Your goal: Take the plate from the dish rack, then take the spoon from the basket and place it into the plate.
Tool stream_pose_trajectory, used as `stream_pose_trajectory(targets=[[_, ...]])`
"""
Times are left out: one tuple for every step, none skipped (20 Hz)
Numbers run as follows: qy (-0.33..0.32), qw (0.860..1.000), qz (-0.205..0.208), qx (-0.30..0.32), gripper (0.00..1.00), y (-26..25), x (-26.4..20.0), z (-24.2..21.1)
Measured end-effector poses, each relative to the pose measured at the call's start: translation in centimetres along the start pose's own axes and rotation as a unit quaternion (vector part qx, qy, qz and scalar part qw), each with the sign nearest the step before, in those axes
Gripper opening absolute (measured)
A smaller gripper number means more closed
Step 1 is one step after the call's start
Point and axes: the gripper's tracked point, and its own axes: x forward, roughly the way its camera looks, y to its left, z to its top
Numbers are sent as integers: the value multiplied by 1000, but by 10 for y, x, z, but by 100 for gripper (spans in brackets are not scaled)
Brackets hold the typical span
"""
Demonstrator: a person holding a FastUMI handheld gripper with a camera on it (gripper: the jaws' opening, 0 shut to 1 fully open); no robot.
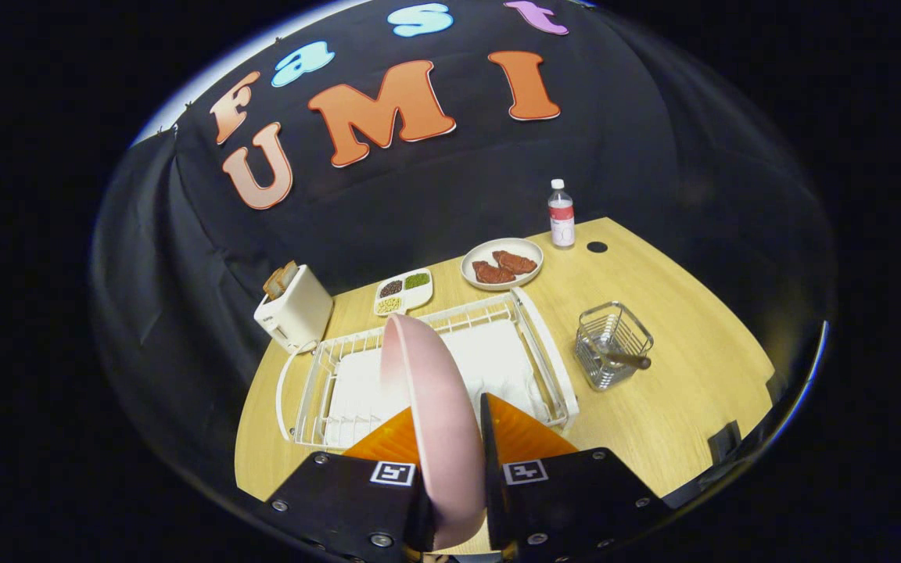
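Note:
A pink plate (431, 407) stands on edge between my fingers, and my gripper (450, 438) is shut on its rim. The plate is lifted above the white wire dish rack (544, 352), which lies just ahead of the fingers on the wooden table (677, 407). To the right of the rack stands a small wire basket (613, 346). A spoon's dark handle (629, 360) sticks out of the basket toward the right. The plate hides part of the rack's middle.
A white toaster (294, 310) with bread stands beyond the rack's left end. A divided dish of grains (403, 292), a plate with meat (502, 263) and a bottle (561, 214) sit at the back. A dark round hole (597, 247) lies near the bottle.

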Motion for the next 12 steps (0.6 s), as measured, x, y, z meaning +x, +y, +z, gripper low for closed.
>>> stream_pose_trajectory(targets=[[3,1000,5,3,27,1,-1,-11],[10,1000,9,8,27,2,-2,-24],[18,1000,15,12,27,4,-3,-38],[24,999,20,15,27,6,-5,-49],[27,999,24,15,27,8,-7,-59],[26,999,27,13,27,10,-9,-67],[26,999,31,13,27,12,-12,-75],[27,999,38,13,27,16,-14,-84],[29,998,44,17,27,19,-16,-95],[33,998,50,21,27,21,-16,-105],[37,998,55,25,27,22,-17,-114],[40,997,58,30,27,21,-16,-123]])
